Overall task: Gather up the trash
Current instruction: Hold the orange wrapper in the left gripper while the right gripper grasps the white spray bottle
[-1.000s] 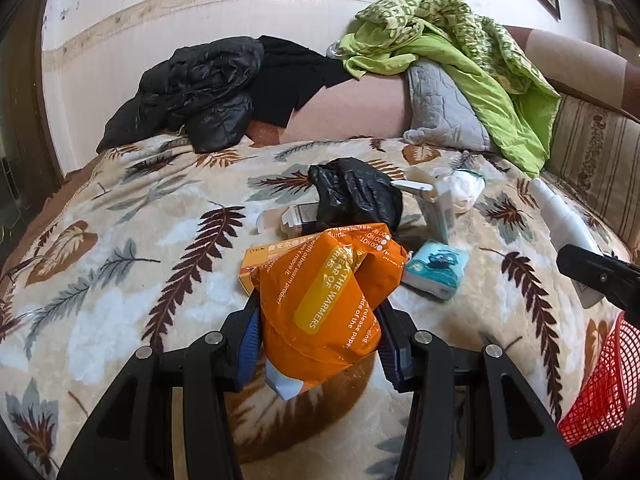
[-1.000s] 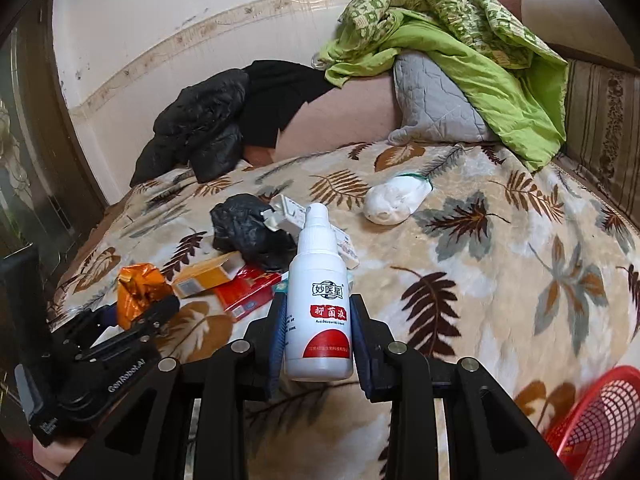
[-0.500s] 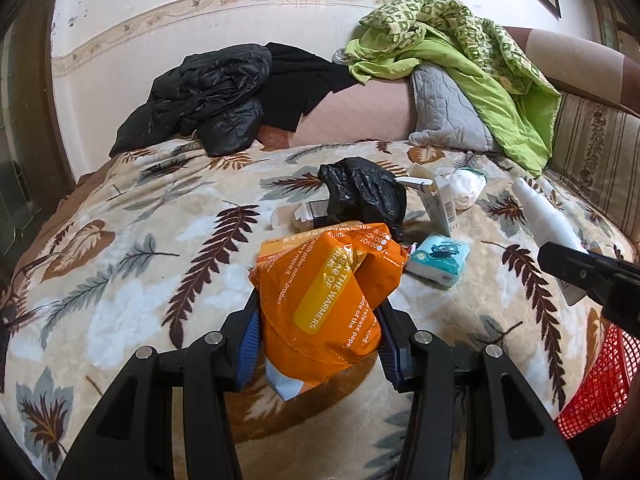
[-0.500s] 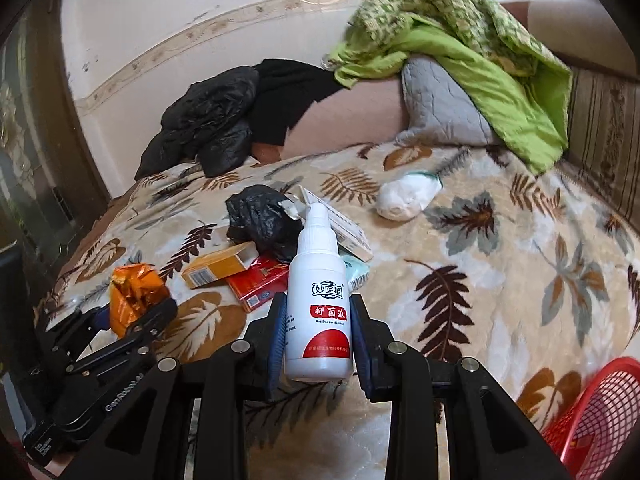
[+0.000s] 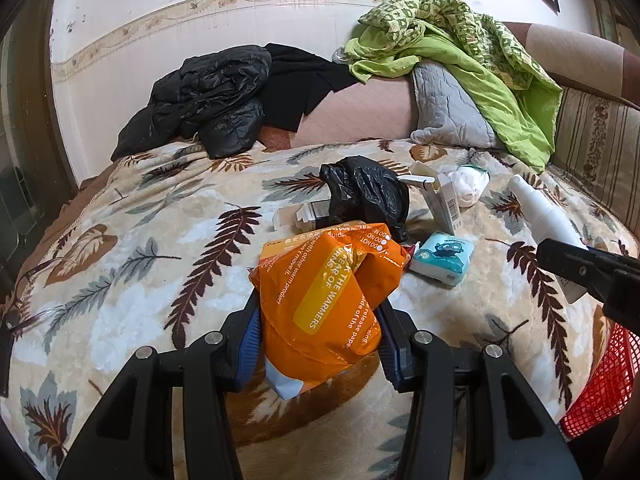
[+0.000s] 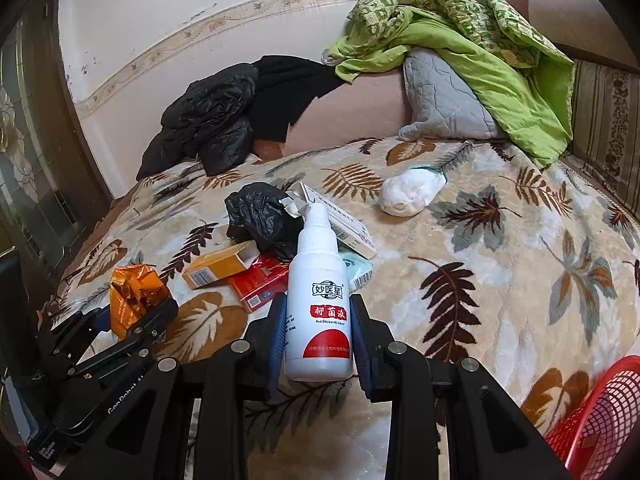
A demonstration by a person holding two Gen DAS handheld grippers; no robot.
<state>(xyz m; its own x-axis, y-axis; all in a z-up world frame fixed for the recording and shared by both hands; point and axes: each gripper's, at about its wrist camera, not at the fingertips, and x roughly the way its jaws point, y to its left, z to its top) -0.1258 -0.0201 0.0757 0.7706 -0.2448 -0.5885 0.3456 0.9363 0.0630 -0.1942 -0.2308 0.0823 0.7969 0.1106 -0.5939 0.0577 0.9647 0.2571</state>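
My left gripper (image 5: 318,312) is shut on a crumpled orange wrapper (image 5: 328,304), held above the leaf-patterned bedspread (image 5: 160,264). My right gripper (image 6: 319,320) is shut on an upright white spray bottle (image 6: 320,312) with a red label. In the right wrist view the left gripper (image 6: 132,320) shows at lower left with the orange wrapper (image 6: 134,298). Trash lies mid-bed: a black plastic bag (image 6: 260,216), a yellow box (image 6: 220,266), a red pack (image 6: 260,284), a white carton (image 6: 344,224), a tissue pack (image 5: 442,254) and a white wad (image 6: 412,196).
A red mesh basket (image 6: 600,412) sits at the bed's lower right edge. Black jackets (image 5: 208,96), a grey pillow (image 5: 448,108) and a green blanket (image 5: 460,48) pile against the wall at the back. A dark door frame (image 6: 44,160) stands at left.
Both views tilted slightly upward, so the bed and trash sit a little lower in frame. Both grips are unchanged.
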